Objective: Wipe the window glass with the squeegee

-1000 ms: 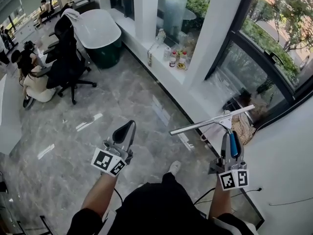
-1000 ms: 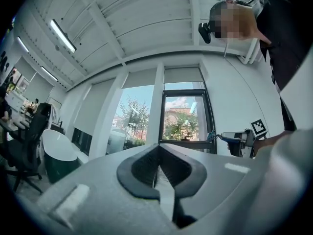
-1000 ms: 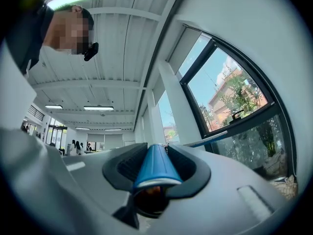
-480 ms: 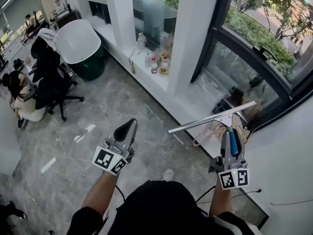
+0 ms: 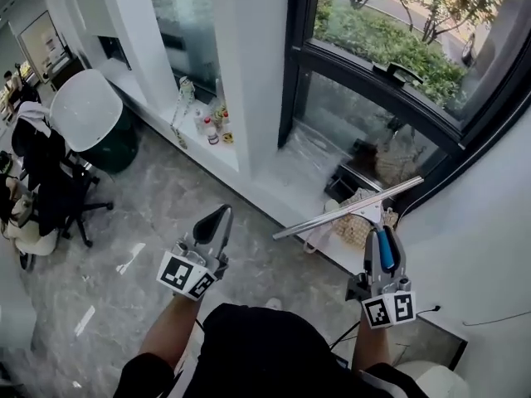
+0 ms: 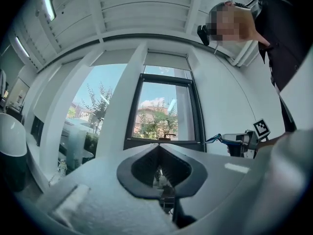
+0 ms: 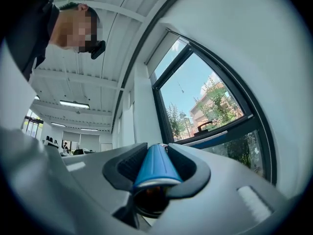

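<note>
Right gripper (image 5: 382, 240) sits near right in the head view, jaws clamped on the blue handle of the squeegee (image 5: 348, 209). The right gripper view agrees: the blue grip (image 7: 156, 166) is wedged between both pads & fills the gap. The squeegee's long metal blade lies crosswise just beyond the gripper, tilted, w/ its right end higher & farther and its left end lower. It's held in the air on the near side of the window glass (image 5: 377, 36) (whether it touches anything can't be judged from here).

Left gripper (image 5: 213, 220) is near left of centre, jaws pressed together at the tips w/ nothing between them. The left gripper view shows the same: tips (image 6: 157, 148) meet, w/ only a small hollow behind. It hangs over the grey marble floor (image 5: 166, 197), well apart from the squeegee.

The window is dark-framed, far right, w/ a handle (image 5: 397, 73) on its crossbar; trees & greenery outside. A white pillar (image 5: 253, 65) stands just left of it. Farther left, small bottles (image 5: 211, 127) stand on a white ledge. At far left are an office chair (image 5: 50, 181) draped in dark cloth & a round white tub (image 5: 83, 106).
</note>
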`<state>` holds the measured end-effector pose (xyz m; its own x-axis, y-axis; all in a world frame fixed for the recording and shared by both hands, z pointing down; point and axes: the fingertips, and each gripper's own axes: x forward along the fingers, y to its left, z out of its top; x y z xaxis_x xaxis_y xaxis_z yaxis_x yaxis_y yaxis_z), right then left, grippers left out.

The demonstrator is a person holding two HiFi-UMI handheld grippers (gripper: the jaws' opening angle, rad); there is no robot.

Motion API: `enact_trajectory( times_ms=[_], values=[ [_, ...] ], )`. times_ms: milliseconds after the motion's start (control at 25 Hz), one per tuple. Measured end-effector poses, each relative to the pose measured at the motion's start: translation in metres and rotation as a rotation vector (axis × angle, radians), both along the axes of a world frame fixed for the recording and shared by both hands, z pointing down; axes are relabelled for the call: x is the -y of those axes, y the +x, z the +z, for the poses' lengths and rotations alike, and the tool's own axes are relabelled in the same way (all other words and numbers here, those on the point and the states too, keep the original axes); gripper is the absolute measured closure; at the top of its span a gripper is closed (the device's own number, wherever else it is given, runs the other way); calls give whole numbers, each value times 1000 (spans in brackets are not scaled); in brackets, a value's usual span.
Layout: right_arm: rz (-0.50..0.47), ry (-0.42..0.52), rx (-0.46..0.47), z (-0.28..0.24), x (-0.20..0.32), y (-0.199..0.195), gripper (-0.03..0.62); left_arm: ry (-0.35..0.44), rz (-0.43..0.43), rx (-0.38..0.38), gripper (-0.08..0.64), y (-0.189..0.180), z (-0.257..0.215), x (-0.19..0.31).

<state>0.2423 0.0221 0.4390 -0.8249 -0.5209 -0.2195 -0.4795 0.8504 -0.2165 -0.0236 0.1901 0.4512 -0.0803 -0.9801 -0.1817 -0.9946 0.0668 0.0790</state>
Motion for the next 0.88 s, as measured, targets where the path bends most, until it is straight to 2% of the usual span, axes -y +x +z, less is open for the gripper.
enact_trajectory(
  times_ms=[200,440,680,880],
  values=[
    [60,-14,-23,8,14,16,462,-28,76,-30,560,10,18,38],
    [155,-9,-42,9,37,19,462,-38,168,-49,560,-2,29,89],
    [270,26,-34,-4,77,1,462,11,289,1,560,-30,14,162],
    [359,78,-14,-29,113,-25,462,60,357,31,560,-62,-12,220]
  ],
)
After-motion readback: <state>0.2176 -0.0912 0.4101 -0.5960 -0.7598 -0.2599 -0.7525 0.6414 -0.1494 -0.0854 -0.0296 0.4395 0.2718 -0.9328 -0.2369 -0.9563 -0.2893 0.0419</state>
